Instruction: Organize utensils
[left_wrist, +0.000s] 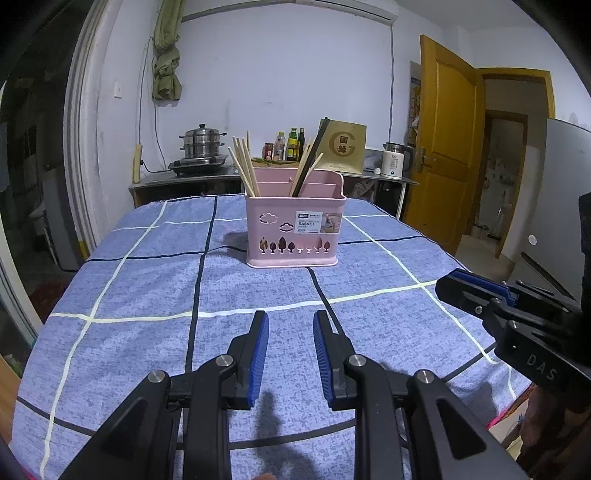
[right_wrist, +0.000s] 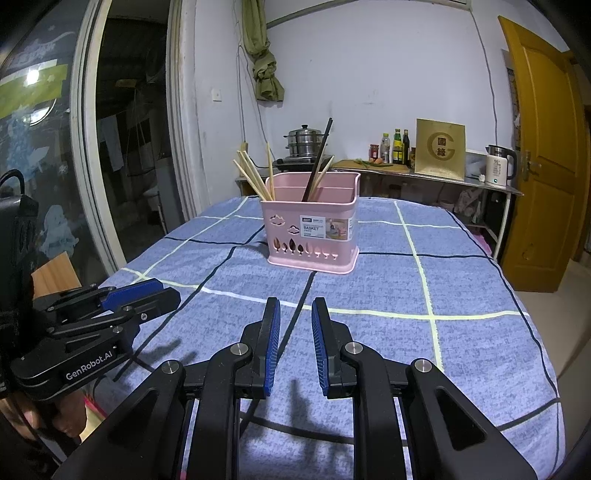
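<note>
A pink utensil basket (left_wrist: 295, 236) stands upright on the blue checked tablecloth (left_wrist: 147, 280); it also shows in the right wrist view (right_wrist: 312, 236). Several light wooden chopsticks (left_wrist: 244, 166) lean in its left compartment, and dark chopsticks (left_wrist: 312, 155) with a couple of light ones lean in the middle one. My left gripper (left_wrist: 290, 321) is open and empty, low over the cloth in front of the basket. My right gripper (right_wrist: 295, 308) is open and empty, also in front of the basket. Each gripper shows from the side in the other's view, the right (left_wrist: 480, 295) and the left (right_wrist: 140, 299).
A counter at the back holds a steel steamer pot (left_wrist: 201, 142) on a stove, several bottles (left_wrist: 291, 144), a gold box (left_wrist: 341, 146) and a white kettle (left_wrist: 395, 160). A yellow door (left_wrist: 443, 140) stands open at right. The table edge (right_wrist: 546, 332) falls off at right.
</note>
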